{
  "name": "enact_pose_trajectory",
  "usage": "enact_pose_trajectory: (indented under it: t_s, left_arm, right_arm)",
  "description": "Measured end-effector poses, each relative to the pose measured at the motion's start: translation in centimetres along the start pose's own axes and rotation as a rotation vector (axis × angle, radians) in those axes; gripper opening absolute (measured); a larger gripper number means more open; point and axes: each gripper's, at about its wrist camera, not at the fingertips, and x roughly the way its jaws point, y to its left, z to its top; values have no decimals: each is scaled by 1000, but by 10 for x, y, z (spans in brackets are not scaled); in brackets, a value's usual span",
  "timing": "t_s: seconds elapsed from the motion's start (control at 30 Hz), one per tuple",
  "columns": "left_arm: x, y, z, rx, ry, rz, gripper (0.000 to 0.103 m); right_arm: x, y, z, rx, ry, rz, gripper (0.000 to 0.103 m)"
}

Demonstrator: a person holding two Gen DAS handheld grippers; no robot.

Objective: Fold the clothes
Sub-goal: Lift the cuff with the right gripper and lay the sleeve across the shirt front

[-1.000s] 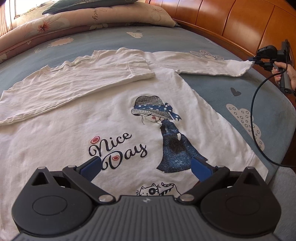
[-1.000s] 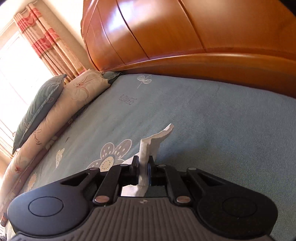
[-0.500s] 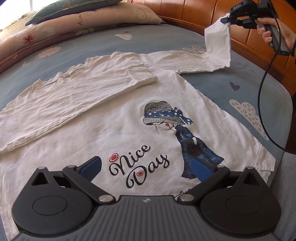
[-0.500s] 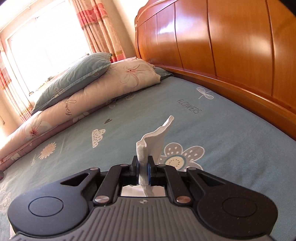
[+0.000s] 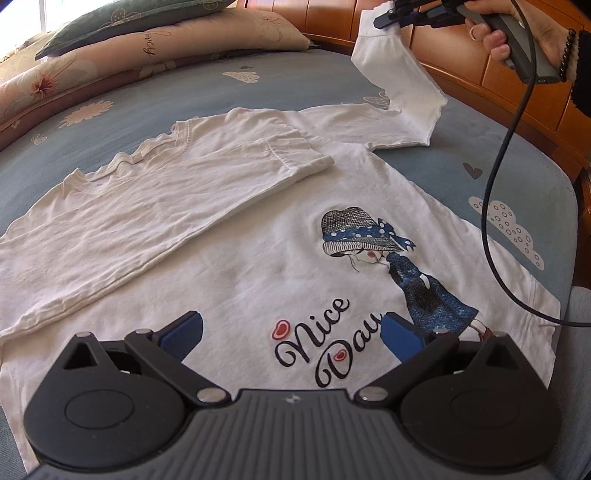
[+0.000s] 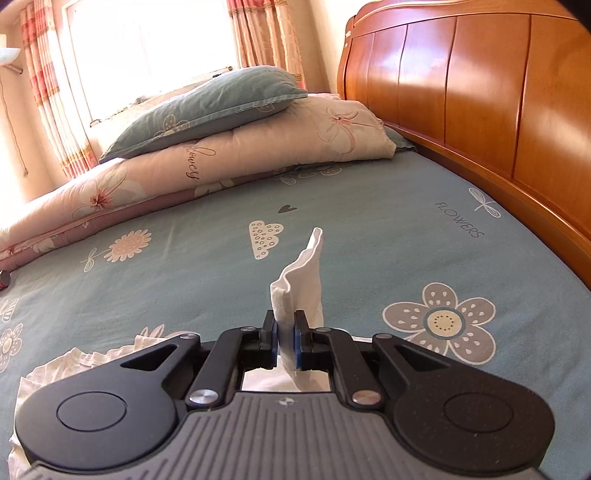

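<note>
A white long-sleeved shirt [image 5: 229,258] with a girl print and "Nice Day" lettering lies flat on the blue bed sheet [image 5: 110,122]. Its left sleeve [image 5: 155,206] is folded across the chest. My left gripper [image 5: 291,332] hovers open over the shirt's lower front, holding nothing. The right sleeve [image 5: 399,70] is lifted off the bed, its cuff pinched in my right gripper [image 5: 391,18], held by a hand [image 5: 517,26] at the top right. In the right wrist view, the right gripper [image 6: 285,339] is shut on the white cuff [image 6: 299,280], which sticks up between the pads.
A wooden headboard [image 6: 480,96] runs along the right side of the bed. Stacked pillows [image 6: 207,140] lie at the far end under a curtained window [image 6: 147,48]. A black cable [image 5: 495,206] hangs from the right gripper across the shirt's right edge.
The right gripper has carried the right sleeve's cuff up off the bed and leftward, towards the shirt's body. The left gripper has drifted slightly over the shirt and stays open.
</note>
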Motion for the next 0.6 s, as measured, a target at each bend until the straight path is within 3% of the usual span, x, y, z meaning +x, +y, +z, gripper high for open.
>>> enact_pose_trajectory:
  t_s: [0.17, 0.23, 0.6]
  left_arm:
    - [-2, 7, -8, -12, -1, -2, 102]
    - [2, 11, -13, -28, 4, -45, 102]
    - [-1, 27, -25, -69, 8, -21, 102]
  right_arm:
    - [9, 43, 0, -44, 10, 29, 9]
    - [12, 59, -1, -62, 14, 39, 9]
    - [23, 138, -2, -133, 35, 121, 9]
